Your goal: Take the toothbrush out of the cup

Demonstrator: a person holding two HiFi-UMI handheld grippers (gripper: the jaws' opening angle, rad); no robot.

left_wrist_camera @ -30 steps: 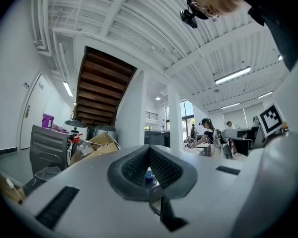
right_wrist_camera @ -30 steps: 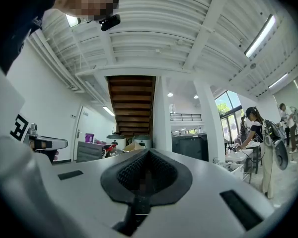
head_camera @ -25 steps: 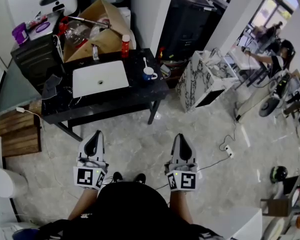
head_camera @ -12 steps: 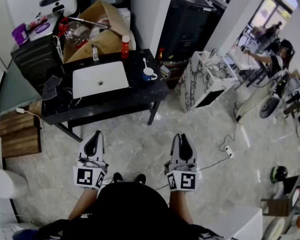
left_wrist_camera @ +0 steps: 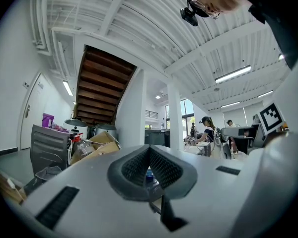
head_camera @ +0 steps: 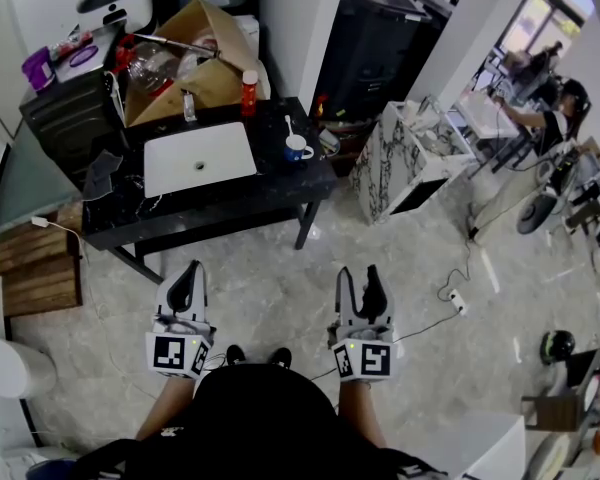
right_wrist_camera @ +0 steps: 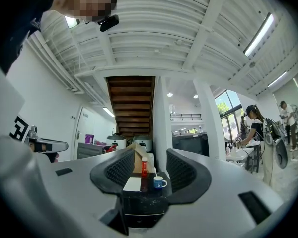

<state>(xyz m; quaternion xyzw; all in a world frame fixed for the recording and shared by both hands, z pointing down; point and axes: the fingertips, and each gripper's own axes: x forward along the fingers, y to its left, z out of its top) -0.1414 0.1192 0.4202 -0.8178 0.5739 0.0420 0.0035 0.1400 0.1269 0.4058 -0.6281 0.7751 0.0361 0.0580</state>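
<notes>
A blue and white cup (head_camera: 298, 148) stands on the black table (head_camera: 230, 200), to the right of the white basin (head_camera: 200, 158). A white toothbrush (head_camera: 289, 127) sticks up out of it. Both grippers hang over the floor, well short of the table. My left gripper (head_camera: 189, 270) is shut with nothing in it. The jaws of my right gripper (head_camera: 358, 274) are opening, with nothing between them. The right gripper view frames the cup (right_wrist_camera: 159, 182) far off between its jaws (right_wrist_camera: 145, 175). In the left gripper view the jaws (left_wrist_camera: 149, 155) meet, leaving only a sliver of the cup (left_wrist_camera: 149, 172) in sight.
A red bottle (head_camera: 249, 91) and a cardboard box (head_camera: 195, 58) of clutter stand behind the basin. A marble-patterned cabinet (head_camera: 400, 163) is to the table's right, wooden boards (head_camera: 35, 268) to its left. Cables (head_camera: 450, 298) lie on the floor. People work at desks far right.
My right gripper's jaws have gone from shut to apart. Neither hand has shifted, and the left gripper stays shut.
</notes>
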